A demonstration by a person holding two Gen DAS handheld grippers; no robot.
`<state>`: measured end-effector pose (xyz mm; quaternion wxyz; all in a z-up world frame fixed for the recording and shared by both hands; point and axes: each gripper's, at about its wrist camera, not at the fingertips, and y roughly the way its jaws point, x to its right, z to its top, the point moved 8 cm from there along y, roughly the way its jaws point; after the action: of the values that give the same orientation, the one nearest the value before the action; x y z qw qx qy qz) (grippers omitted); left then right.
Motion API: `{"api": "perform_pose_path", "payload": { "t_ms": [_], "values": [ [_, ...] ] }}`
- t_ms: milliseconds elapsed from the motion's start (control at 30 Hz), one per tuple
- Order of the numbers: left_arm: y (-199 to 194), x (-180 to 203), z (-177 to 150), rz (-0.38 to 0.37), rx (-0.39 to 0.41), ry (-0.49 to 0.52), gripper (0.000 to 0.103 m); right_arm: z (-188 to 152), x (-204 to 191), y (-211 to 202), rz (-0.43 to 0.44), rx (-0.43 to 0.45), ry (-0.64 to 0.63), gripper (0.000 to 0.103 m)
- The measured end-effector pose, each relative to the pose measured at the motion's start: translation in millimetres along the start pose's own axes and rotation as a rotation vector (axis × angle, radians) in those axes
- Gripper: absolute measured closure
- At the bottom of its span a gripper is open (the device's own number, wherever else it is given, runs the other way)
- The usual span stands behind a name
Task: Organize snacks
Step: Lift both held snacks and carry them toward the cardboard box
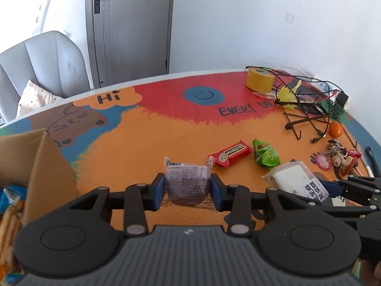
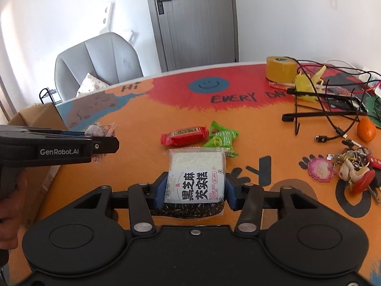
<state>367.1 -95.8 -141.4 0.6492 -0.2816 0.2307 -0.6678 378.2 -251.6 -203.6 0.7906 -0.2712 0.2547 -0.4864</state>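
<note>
Left tool (image 1: 187, 188): clenched on a clear dark cake pack (image 1: 187, 183), blue pads pressing its two sides; the pack hangs clear of the bench (image 1: 142, 147).
Dark pack axis: long axis runs away from the camera, along the fingers; its crimped end (image 1: 172, 161) points toward the far side of the bench.
Right tool (image 2: 194, 190): clenched on a sesame rice cake pack (image 2: 196, 178), pads on its left and right edges.
Rice cake axis: long axis runs along the fingers; the white clear-window end points away from the camera, the dark sesame end sits nearest the tool body. Its printed label reads sideways, and the pack looks raised off the bench.
Tools together: side by side, the left one seen at the left edge of the right wrist view, its pack sticking out past the fingertips.
Red bar (image 1: 230, 153): flat on the bench beyond both tools, long axis slanting up to the right in the left wrist view.
Green pack (image 1: 265, 155): just right of the red bar, touching or nearly so, crumpled.
Box (image 1: 35, 162): open cardboard, at the bench's left end, snack bags (image 1: 9, 200) inside.
Far right: tape roll (image 1: 259, 79), cables (image 2: 333, 116), orange (image 2: 366, 130), keys (image 2: 352, 166).
</note>
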Motion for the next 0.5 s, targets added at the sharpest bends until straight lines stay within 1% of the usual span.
{"api": "perform_pose_path", "payload": {
  "t_ms": [300, 500],
  "values": [
    [-35.3, -6.1, 5.4, 0.003, 0.048, -0.012, 0.064, 11.4, -18.5, -17.7, 0.034, 0.043, -0.005, 0.054],
    [-63.0, -24.5, 6.8, 0.026, 0.086, -0.040, 0.064, 19.6, -35.3, -27.8, 0.058, 0.077, -0.013, 0.054]
  ]
}}
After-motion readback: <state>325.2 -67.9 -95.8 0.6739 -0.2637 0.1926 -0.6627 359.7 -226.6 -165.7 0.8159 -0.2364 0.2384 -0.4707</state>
